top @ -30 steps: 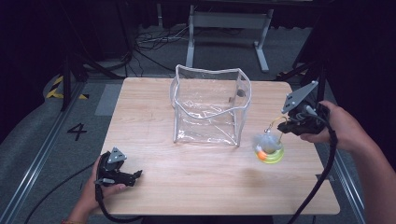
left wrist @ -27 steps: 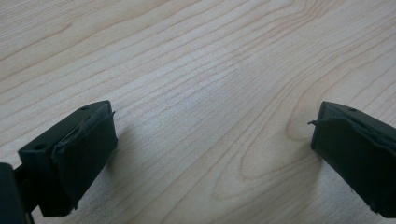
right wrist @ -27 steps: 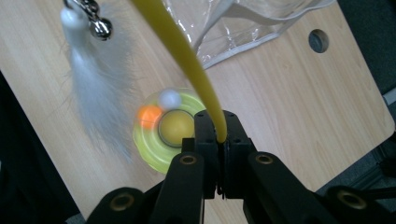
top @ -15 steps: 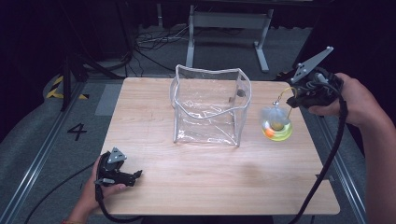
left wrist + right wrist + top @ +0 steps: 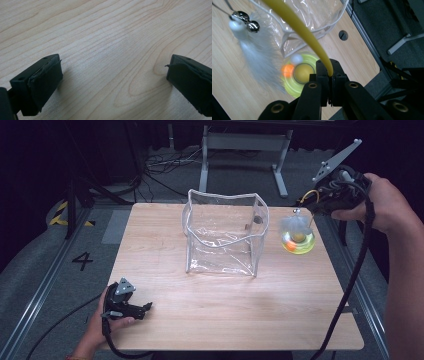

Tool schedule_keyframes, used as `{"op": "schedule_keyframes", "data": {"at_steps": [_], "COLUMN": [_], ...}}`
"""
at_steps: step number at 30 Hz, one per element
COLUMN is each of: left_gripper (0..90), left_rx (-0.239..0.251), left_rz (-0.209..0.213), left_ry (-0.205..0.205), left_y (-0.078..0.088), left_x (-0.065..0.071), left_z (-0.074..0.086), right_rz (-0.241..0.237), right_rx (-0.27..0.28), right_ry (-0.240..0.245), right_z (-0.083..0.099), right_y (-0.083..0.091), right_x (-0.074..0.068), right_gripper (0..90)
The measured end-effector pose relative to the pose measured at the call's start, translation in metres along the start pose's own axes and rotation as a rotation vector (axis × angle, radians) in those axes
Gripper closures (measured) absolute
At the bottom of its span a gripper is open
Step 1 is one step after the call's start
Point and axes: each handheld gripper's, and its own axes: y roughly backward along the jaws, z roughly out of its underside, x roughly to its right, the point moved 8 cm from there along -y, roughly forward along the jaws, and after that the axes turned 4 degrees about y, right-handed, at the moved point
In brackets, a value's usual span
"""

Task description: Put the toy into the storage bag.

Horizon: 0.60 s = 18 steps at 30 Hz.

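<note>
A clear bag stood mid-table; the toy hung right of it, my left gripper sat near-left.

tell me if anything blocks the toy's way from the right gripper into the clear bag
Nothing visible does. The right gripper holds the toy by its yellow wand just right of the clear bag, whose top stands open.

Yellow-green toy, orange ball; clear bag; pale wood-grain table.
</note>
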Motion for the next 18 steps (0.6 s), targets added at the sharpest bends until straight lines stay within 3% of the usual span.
{"op": "schedule_keyframes", "data": {"at_steps": [18], "left_gripper": [0.5], "left_rx": [0.0], "left_rz": [0.0], "left_ry": [0.0], "left_y": [0.0], "left_x": [0.0], "left_z": [0.0], "right_rz": [0.02], "right_rx": [0.041], "right_ry": [0.017], "right_z": [-0.06], "right_y": [0.013], "right_x": [0.013], "right_gripper": [87.7]}}
